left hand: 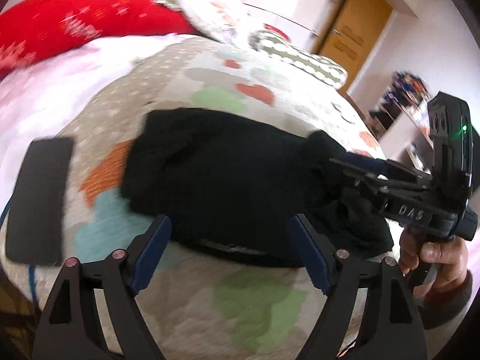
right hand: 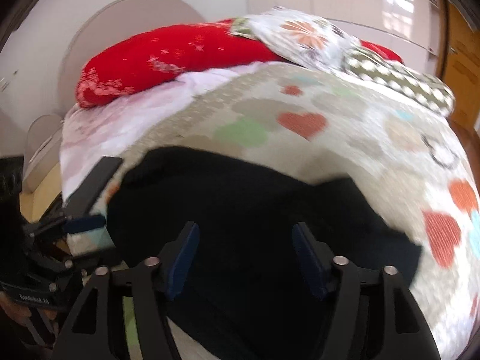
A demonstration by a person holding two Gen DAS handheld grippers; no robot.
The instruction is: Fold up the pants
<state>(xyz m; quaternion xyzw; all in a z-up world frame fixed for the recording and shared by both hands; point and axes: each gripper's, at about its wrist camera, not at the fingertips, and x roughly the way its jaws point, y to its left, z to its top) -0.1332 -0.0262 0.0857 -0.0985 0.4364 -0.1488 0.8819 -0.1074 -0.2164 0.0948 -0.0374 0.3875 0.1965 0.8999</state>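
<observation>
Black pants (left hand: 216, 177) bunched mid-bed on heart-print quilt (left hand: 258, 297). Left gripper (left hand: 228, 252) released, jaws spread at near hem. Right gripper (right hand: 244, 258) released above cloth. Bare quilt all around; phone (left hand: 39, 198) left.

Heart-print bed (left hand: 258, 297) under black pants (left hand: 222, 180), dark phone (left hand: 39, 201)

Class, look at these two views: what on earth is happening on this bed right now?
A person is folding black fabric pants on a bed covered by a heart-patterned quilt. The pants lie bunched into a compact heap. Both tools are open: the left hand-held gripper hovers at the near edge of the heap, and the right hand-held gripper sits over the dark cloth, gripping nothing.
</observation>
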